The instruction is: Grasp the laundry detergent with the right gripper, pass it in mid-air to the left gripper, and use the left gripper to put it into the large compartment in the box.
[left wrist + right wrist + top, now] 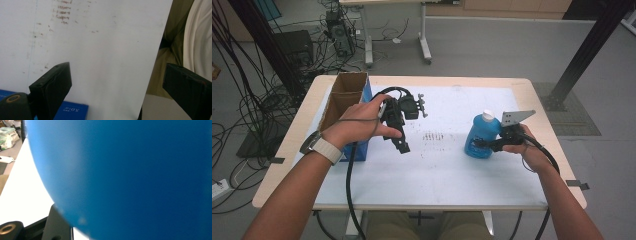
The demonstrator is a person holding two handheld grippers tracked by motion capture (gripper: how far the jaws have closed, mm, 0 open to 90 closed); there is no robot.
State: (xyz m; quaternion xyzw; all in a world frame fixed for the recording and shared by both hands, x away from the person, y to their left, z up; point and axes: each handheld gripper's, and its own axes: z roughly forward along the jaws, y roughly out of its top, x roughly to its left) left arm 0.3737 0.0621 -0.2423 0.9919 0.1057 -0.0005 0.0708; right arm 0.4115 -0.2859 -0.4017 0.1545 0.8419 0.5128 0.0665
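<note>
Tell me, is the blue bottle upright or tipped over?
Upright: the blue bottle stands on the table, white cap on top, with the right gripper shut on it.

This is a lab: cables (242, 95) lie loose on the grey floor (492, 45), near a computer (337, 32) and a black frame (592, 45).
</note>
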